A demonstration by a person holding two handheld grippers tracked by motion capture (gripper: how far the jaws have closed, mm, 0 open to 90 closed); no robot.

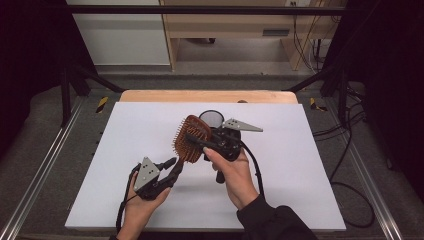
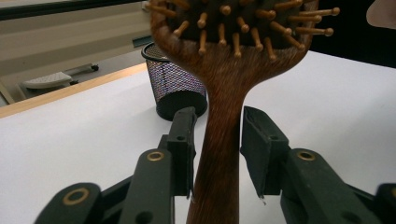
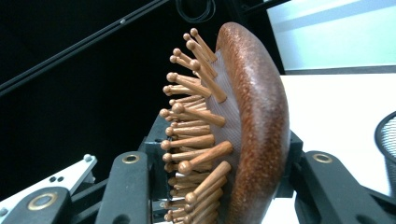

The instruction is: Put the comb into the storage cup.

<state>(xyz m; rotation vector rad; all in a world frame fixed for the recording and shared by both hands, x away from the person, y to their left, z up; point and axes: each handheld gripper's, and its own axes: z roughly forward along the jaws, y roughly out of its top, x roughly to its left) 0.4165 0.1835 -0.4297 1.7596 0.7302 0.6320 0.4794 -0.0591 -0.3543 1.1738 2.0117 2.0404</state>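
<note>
Right claw point(image 1: 200, 141) clamps hairbrush point(image 1: 188, 138); left claw point(image 1: 172, 166) seemingly straddles its handle, open.

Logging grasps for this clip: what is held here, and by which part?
The brown wooden paddle hairbrush is held by its head in the right tongs. The left tongs straddle its handle, open, not gripping.

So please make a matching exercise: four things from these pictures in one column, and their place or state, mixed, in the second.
Things:
1. hairbrush
2. mesh cup
3. left tool
4. right tool

Places or states:
a. open, jaws on either side of the brush handle
b. standing on the white table, behind the brush
c. clamped on the brush head
d. held up above the table

Pairs: 1-d, 2-b, 3-a, 4-c
</note>
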